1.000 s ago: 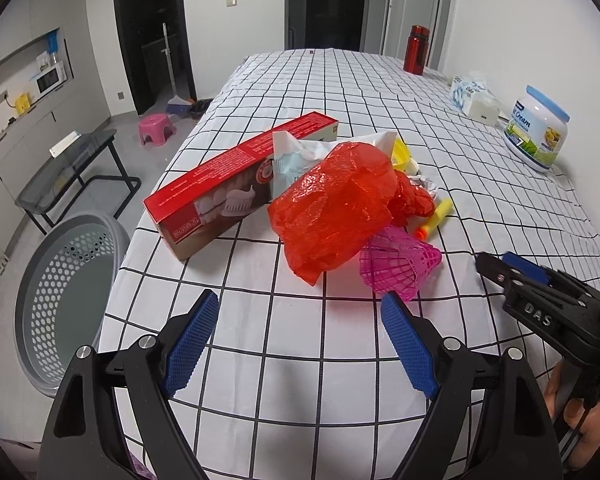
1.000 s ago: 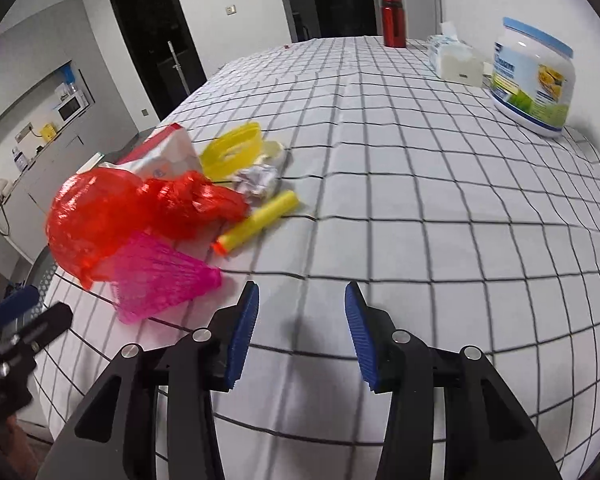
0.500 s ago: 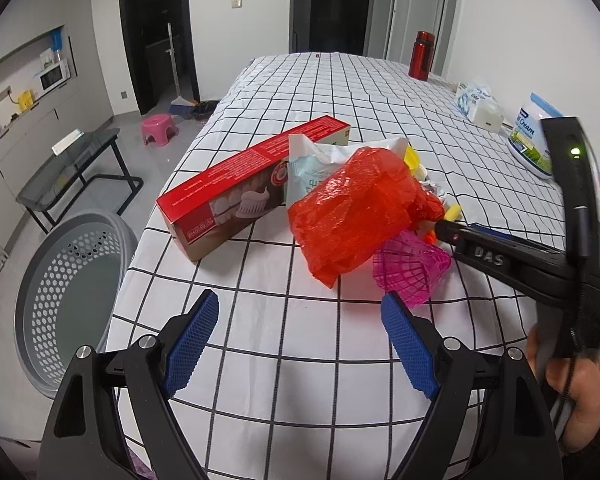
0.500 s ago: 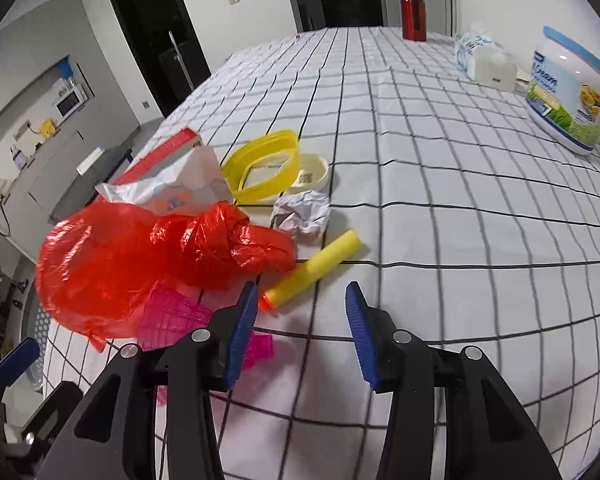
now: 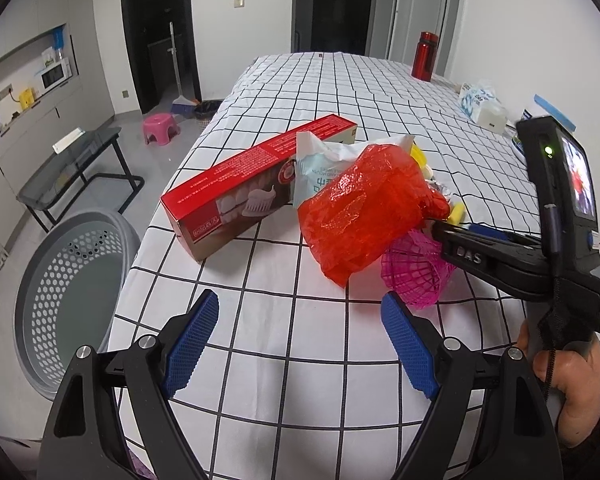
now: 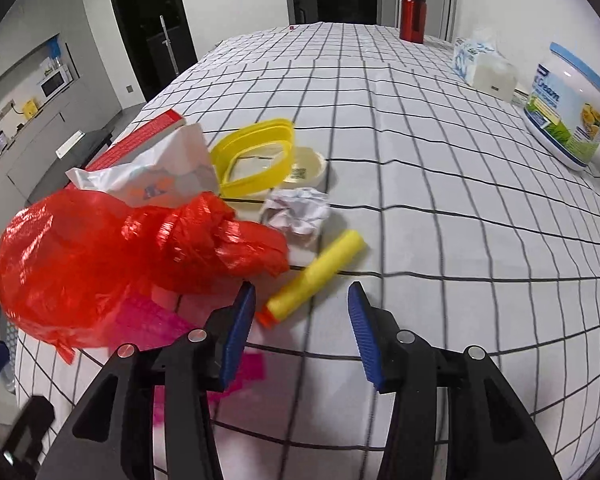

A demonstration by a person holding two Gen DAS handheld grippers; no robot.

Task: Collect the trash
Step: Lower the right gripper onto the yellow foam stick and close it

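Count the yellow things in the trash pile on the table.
2: a yellow tube lying just ahead of the right tool, and a yellow ring farther back beside a white dish. The red bag may hide more.

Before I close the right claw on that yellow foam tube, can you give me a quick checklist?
1. Right claw opening, nothing between the pads: ok.
2. Yellow foam tube with orange tip lies just ahead of the claw, not yet between the pads: not ok.
3. Red plastic bag near the left pad, may snag: not ok.
4. Left claw open, empty, hovering clear: ok.
5. Grey perforated basket on the floor, reachable: cannot tell.
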